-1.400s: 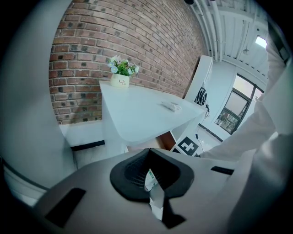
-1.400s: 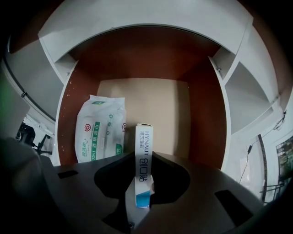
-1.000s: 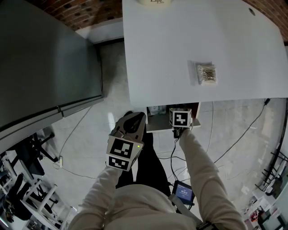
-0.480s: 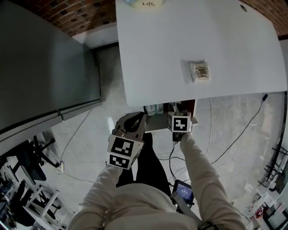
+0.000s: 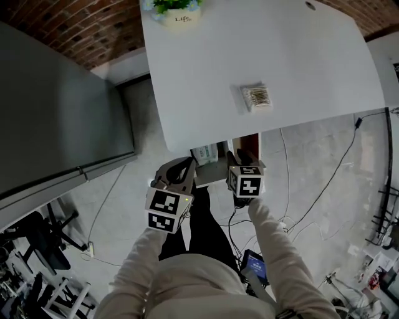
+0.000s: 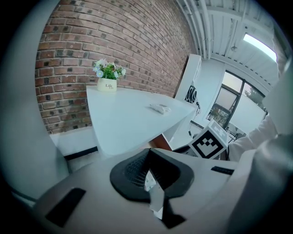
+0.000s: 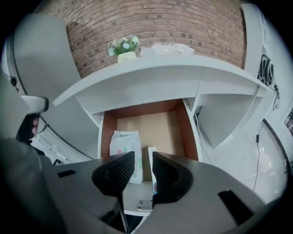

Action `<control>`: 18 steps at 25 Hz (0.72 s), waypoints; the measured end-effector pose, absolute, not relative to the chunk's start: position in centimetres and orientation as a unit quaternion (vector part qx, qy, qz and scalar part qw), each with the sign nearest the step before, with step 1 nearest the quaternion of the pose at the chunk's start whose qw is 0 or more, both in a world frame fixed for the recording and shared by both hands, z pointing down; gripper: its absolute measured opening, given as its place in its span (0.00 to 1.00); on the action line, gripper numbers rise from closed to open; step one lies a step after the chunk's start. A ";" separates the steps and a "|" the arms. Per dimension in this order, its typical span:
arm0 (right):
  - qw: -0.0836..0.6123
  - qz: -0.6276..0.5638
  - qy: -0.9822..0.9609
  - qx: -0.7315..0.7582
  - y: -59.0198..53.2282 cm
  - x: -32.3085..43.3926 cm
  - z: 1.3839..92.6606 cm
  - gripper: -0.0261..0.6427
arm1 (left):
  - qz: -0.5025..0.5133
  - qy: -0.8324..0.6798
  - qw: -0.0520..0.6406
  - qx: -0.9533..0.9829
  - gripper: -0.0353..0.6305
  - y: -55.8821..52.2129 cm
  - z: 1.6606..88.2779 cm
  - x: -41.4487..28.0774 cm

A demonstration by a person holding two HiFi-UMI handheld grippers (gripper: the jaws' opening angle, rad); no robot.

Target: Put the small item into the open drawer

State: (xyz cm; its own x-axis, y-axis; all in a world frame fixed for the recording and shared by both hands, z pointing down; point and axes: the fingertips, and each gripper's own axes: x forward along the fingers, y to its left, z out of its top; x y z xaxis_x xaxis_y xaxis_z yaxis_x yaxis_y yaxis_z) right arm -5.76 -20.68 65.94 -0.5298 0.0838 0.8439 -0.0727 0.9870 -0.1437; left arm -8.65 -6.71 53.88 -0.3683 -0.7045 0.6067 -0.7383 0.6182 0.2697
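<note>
A small clear packet of cotton swabs lies on the white table. Under the table's front edge a brown drawer stands pulled out. In it lie a white packet with green print and a narrow box. My right gripper hovers just in front of the drawer, its jaws closing with a gap and nothing between them. My left gripper hangs left of the drawer with its jaws together; I see nothing held in it.
A flower pot stands at the table's far edge against the brick wall. A tall grey cabinet stands to the left. Cables trail over the floor on the right.
The table has slid up and left in the head view. More of the pulled-out drawer shows, and the right gripper has drawn back from its front. The left gripper has hardly moved.
</note>
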 end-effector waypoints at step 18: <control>0.346 0.140 -0.925 0.065 -20.3 -2.7 51.5 0.16 | 0.063 -0.794 0.313 0.518 0.08 -9.0 50.1 -8.5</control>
State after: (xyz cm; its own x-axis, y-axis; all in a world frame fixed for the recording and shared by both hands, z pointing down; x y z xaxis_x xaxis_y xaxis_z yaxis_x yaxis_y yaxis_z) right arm -2.66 -20.28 51.48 -0.7515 -0.0231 0.6594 -0.2169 0.9525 -0.2138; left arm -8.52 -8.95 50.11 -0.2681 -0.7830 0.5612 -0.8614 0.4557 0.2242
